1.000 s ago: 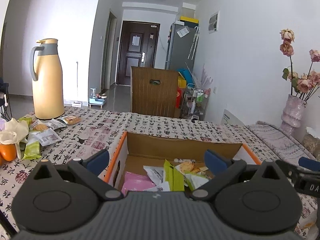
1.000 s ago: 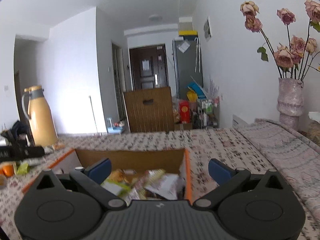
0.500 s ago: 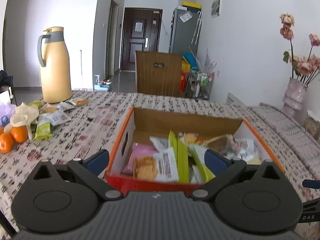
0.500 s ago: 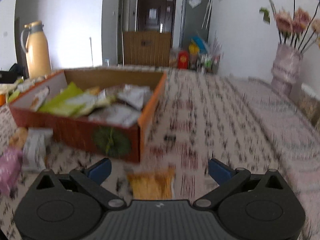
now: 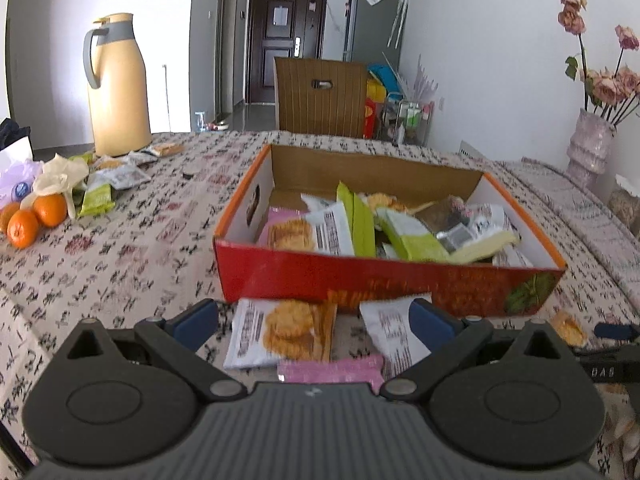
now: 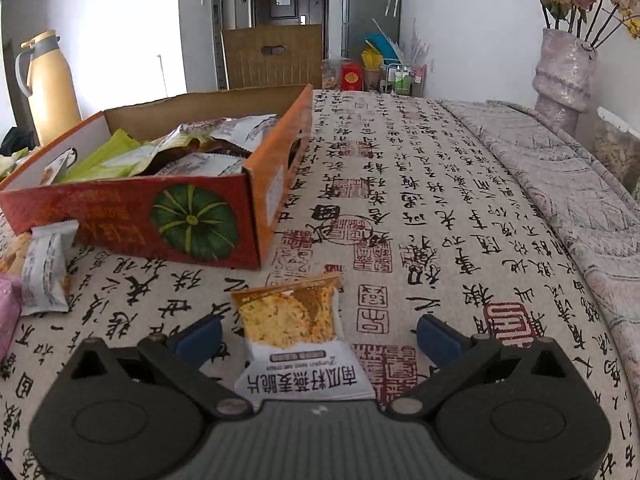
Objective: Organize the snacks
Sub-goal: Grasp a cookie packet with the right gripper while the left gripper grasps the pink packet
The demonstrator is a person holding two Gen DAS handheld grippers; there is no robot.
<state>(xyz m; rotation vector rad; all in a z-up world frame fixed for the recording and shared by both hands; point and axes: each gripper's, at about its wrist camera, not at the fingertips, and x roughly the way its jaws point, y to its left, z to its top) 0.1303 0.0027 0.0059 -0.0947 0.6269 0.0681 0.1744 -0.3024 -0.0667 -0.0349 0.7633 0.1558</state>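
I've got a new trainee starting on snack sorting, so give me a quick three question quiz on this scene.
1. True or false: the right gripper has its jaws shut on the orange packet.
2. Multiple choice: the orange packet lies A) inside the box, B) on the tablecloth in front of the box, C) beside the flask.
3. Fill in: beneath the left gripper, next to a biscuit packet and a white packet, lies a ____ packet.

Key: 1 false; 2 B; 3 pink.
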